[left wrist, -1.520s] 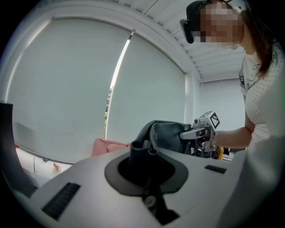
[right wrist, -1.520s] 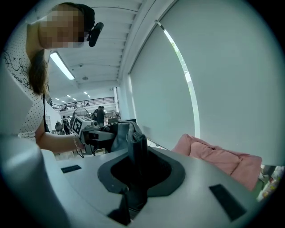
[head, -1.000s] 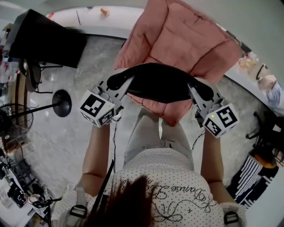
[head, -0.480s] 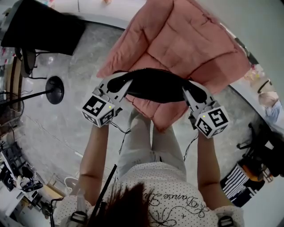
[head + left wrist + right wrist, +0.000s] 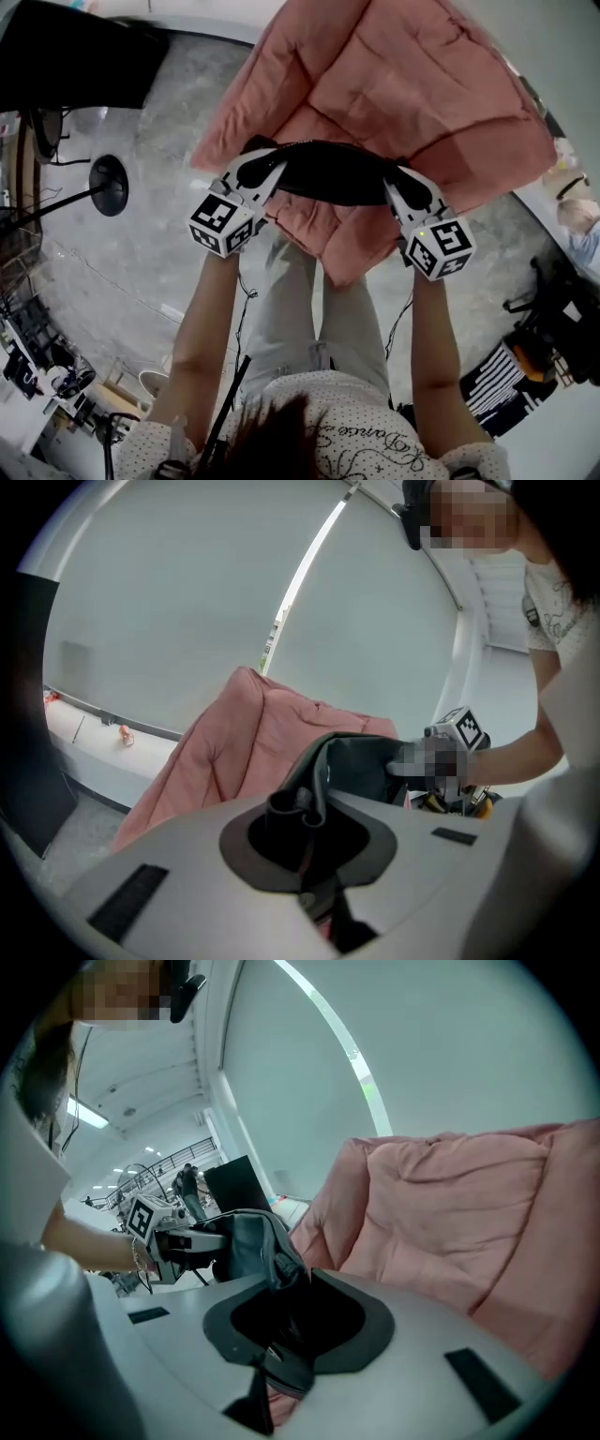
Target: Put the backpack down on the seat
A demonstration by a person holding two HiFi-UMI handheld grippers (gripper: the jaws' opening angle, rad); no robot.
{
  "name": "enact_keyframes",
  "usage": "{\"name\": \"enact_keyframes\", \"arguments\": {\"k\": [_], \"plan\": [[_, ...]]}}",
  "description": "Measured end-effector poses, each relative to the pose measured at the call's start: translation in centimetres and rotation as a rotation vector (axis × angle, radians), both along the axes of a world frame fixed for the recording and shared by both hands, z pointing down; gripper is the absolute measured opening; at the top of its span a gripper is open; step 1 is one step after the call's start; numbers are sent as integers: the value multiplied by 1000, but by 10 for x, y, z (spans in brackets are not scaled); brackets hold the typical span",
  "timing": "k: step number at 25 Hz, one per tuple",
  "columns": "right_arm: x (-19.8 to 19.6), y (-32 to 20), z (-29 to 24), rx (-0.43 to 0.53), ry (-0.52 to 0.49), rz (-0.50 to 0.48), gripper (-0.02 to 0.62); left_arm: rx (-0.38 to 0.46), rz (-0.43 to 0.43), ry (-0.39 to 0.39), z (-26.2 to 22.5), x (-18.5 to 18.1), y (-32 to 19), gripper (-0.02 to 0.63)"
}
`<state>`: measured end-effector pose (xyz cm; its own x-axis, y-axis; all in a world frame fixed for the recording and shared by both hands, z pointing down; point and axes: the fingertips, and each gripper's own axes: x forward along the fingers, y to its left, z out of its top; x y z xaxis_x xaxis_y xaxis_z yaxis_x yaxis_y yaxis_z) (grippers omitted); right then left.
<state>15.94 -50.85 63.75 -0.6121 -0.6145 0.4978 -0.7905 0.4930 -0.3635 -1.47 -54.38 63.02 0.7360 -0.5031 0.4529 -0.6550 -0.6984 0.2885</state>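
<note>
Head view shows the backpack [image 5: 333, 178] seemingly down on the seat [image 5: 422, 84], left hand-held gripper [image 5: 255, 172] clamped on it, right hand-held gripper [image 5: 401, 186] opening its jaws round the fabric, release still to do.

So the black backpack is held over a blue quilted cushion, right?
Not quite: the cushion is pink, not blue, as the head view shows. The black backpack is indeed held over it.

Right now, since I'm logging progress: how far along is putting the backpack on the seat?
Done: the backpack is over the front of the pink seat. In hand: the left tool grips one end; the right tool has its jaws opening, fabric between them. Left: letting go on both sides; whether it rests there I cannot tell.
</note>
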Motion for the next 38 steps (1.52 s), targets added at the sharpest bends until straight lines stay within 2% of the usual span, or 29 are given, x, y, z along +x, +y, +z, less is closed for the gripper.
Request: {"name": "enact_keyframes", "arguments": {"k": [9,15,20,24,29,36,38], "plan": [[5,-5,94,-99,25,55,83,-71,42,-57,95,6,-15,31],[6,-2,140,-148,64,82,83,-83,21,-106,144,9,-21,35],[7,15,198,-253,99,109,89,-157,38,-162,197,10,-11,52],[8,21,210,-223,75,139,97,-145,67,-135,209,13,-12,52],[5,25,220,-222,73,104,104,-153,59,-109,222,11,-13,66],[-6,25,222,-281,64,125,128,-184,-43,-135,225,-14,-17,169],[-8,28,220,-296,64,125,148,-186,-71,-120,220,-19,-16,239]]}}
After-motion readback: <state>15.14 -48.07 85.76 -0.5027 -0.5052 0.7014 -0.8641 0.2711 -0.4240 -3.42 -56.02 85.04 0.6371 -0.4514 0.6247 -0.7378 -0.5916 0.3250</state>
